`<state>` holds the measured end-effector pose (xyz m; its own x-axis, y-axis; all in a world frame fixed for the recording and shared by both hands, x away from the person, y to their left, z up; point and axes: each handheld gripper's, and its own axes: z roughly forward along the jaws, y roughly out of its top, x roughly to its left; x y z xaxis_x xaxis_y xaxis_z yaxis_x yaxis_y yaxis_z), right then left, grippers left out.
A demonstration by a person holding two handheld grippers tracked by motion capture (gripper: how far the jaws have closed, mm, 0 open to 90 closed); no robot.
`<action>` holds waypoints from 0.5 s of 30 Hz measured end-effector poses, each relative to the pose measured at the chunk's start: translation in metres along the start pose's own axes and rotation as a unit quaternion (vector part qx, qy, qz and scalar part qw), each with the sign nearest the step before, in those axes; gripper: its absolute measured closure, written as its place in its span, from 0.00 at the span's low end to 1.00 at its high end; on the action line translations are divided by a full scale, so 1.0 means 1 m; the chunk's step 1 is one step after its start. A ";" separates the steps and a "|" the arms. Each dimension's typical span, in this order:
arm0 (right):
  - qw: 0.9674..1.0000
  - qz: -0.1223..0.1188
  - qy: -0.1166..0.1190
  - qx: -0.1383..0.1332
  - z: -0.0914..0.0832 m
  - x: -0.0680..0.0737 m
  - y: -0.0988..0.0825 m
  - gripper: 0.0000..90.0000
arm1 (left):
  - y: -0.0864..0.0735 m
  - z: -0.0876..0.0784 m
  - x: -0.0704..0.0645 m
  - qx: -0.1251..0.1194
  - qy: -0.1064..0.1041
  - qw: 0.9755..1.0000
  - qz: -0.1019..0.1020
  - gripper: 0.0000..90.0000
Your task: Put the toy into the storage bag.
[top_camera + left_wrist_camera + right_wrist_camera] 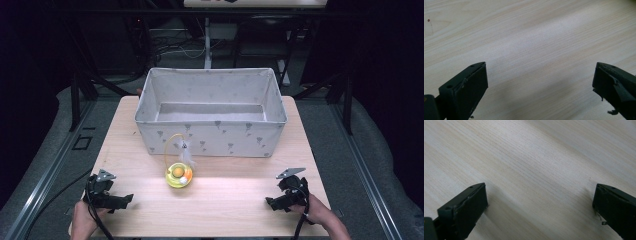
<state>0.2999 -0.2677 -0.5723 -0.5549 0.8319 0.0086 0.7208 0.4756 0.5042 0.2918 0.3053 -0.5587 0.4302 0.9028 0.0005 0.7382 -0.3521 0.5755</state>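
The left hand-held gripper (129, 198) lies low over the near left corner of the pale wooden bench (235, 200), its jaws standing wide apart with nothing between them; in the left gripper view (540, 75) just bare wood grain shows between the two black jaws. The right hand-held gripper (268, 202) sits at the near right corner, turned inward toward the left one, and its jaws are likewise spread wide on nothing, with plain bench surface between them in the right gripper view (540, 195). Between the two, somewhat nearer the left hand-held gripper and farther from the person than both, stands a small yellow cat toy (179, 175): a round, see-through yellow dish with an orange ball and a white ball inside it. From the dish a thin yellow wire hoop (168, 145) rises upright and curves over, and a white feather (186, 154) hangs from it, pointing down toward the dish. The toy's long axis therefore runs vertically, while its base is round and lies flat on the bench. Just behind the toy, beyond both hand-held grippers, a large open grey fabric storage box (210, 137) with a small printed pattern stands across the far half of the bench, its long side facing the person. The stretch of bench from each hand-held gripper to the toy is bare wood.
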 end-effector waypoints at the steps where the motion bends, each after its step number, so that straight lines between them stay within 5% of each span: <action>1: 1.000 0.000 0.000 0.000 0.000 0.000 0.000 0.00 | 0.000 0.000 0.000 0.001 0.000 1.000 0.000 0.00; 15: 1.000 0.001 -0.001 -0.002 0.000 0.000 0.000 0.00 | 0.005 -0.003 -0.006 0.011 0.001 1.000 0.010 0.00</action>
<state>0.2995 -0.2677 -0.5726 -0.5518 0.8340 0.0076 0.7205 0.4721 0.5079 0.2912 0.2990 -0.5537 0.4441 0.8959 0.0137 0.7405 -0.3756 0.5574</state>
